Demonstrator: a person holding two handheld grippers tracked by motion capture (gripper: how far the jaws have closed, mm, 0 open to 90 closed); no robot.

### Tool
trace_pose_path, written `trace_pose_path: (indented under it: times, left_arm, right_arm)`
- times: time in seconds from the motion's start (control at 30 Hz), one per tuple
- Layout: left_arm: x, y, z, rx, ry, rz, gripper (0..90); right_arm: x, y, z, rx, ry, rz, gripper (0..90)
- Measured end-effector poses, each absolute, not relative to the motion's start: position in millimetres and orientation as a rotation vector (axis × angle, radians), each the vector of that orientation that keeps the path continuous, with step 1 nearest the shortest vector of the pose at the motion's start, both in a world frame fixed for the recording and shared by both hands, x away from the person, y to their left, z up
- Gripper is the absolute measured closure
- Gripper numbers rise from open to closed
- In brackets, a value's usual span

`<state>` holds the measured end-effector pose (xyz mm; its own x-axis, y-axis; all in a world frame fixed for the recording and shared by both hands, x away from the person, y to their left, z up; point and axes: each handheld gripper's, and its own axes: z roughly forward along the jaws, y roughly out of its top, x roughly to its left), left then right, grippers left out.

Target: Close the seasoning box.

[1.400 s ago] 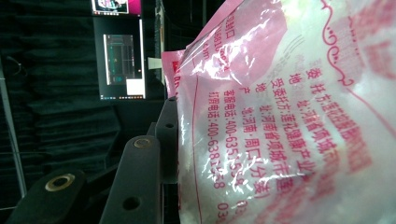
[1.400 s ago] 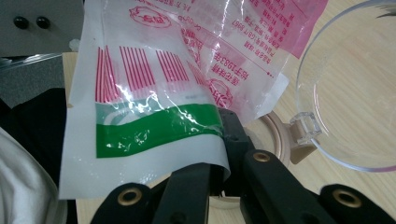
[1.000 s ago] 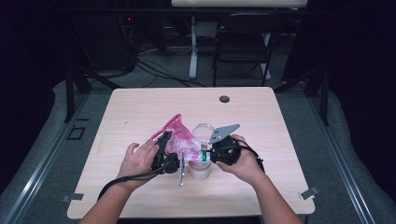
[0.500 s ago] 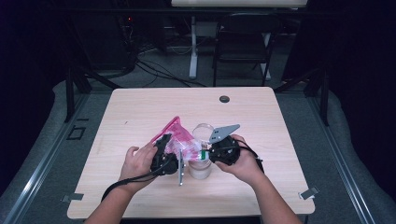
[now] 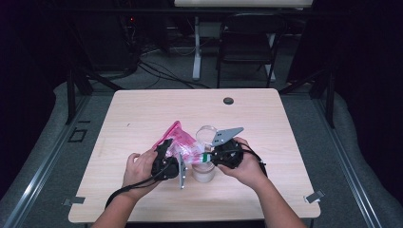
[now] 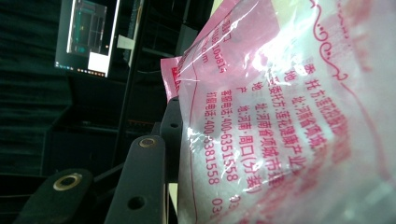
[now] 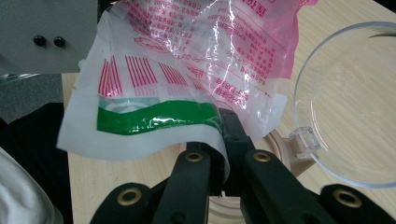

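Showing pink-and-clear plastic bag (image 7: 205, 56) with red print, red barcode stripes, green band; clear lid (image 7: 350, 102); whitish jar (image 5: 203, 172); black grippers (image 5: 167, 164) (image 5: 223, 154); light wood table (image 5: 142, 114); black grommet (image 5: 228, 100) near far edge.

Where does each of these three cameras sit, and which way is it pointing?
High view: above the person's side, looking down on the wooden table; forearms and both hands show.
Left gripper view: rides the left gripper, facing the pink-and-clear printed plastic bag.
Right gripper view: rides the right gripper, pinching the bag's edge above a clear round jar.
All share the bag.
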<state>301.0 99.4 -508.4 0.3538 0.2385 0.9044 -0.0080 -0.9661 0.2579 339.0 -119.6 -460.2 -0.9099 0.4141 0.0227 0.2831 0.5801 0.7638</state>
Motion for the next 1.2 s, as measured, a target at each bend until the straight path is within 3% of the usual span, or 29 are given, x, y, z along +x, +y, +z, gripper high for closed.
trace_pose_path:
  times: [1.2]
  left_arm:
    - [300, 118, -542, 2.407, 0.473, 1.379, 66.6]
  right_arm:
    - [333, -102, -469, 0.57, 2.639, 1.238, 90.0]
